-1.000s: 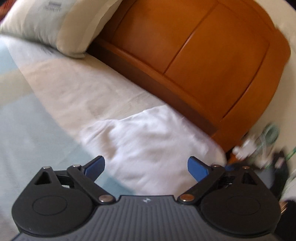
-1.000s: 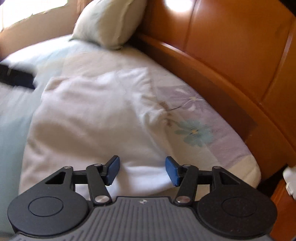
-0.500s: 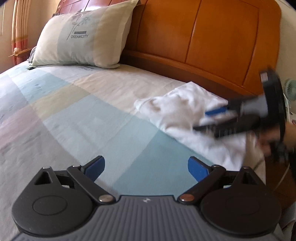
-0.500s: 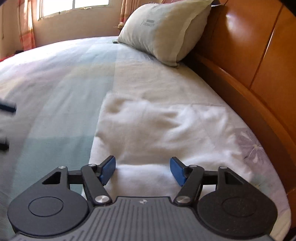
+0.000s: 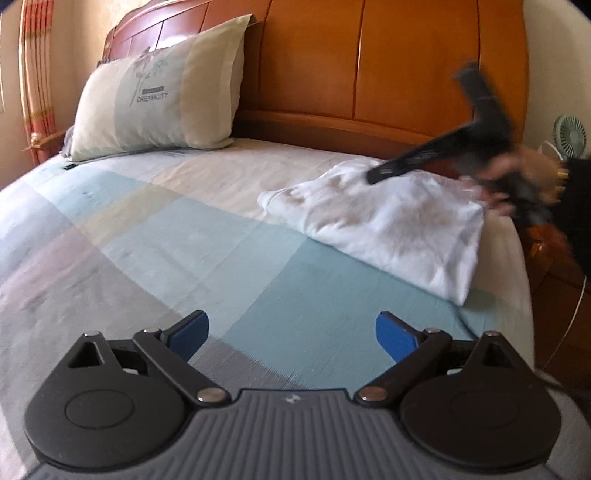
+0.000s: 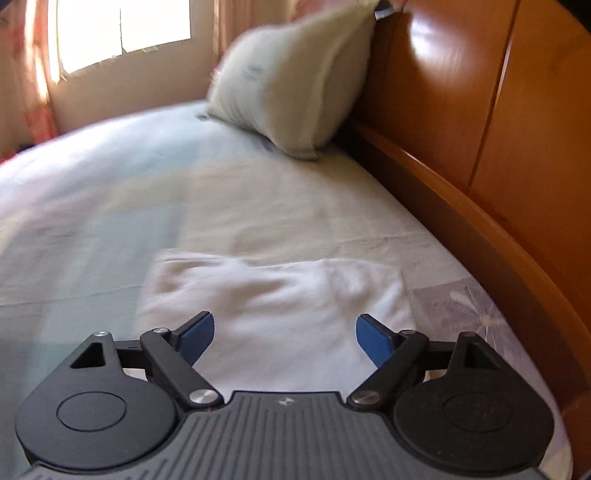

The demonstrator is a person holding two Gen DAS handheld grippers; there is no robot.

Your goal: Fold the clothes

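From the left wrist view, the left gripper (image 5: 291, 332) hangs over the blue and grey checked sheet of the bed (image 5: 155, 236), its blue-padded jaws spread wide with nothing between them. The folded white garment (image 5: 388, 225) lies near the right edge of the bed, close to the wooden headboard (image 5: 406, 62). Above it, blurred, the right gripper (image 5: 376, 175) reaches in from the right, held in a person's hand (image 5: 517, 177); whether it touches the cloth cannot be told. A pillow (image 5: 155, 107) leans against the headboard at the far left corner; it carries a flower print and the word "DREAMCITY", with a smaller line above too fine to read. A small green fan (image 5: 570, 136) stands beyond the bed's right edge, and a striped curtain (image 5: 35, 81) hangs at the far left.

From the right wrist view, the right gripper (image 6: 284, 336) sits just over the near part of the white garment (image 6: 273, 295), its jaws having just been opening and now standing wide apart, clear of the cloth. The garment lies flat beside the headboard (image 6: 498, 110), with a patch of flowered sheet to its right. The pillow (image 6: 295, 85) is blurred, its print unreadable. A bright window (image 6: 122, 33) shows beyond the far edge of the bed (image 6: 92, 177).
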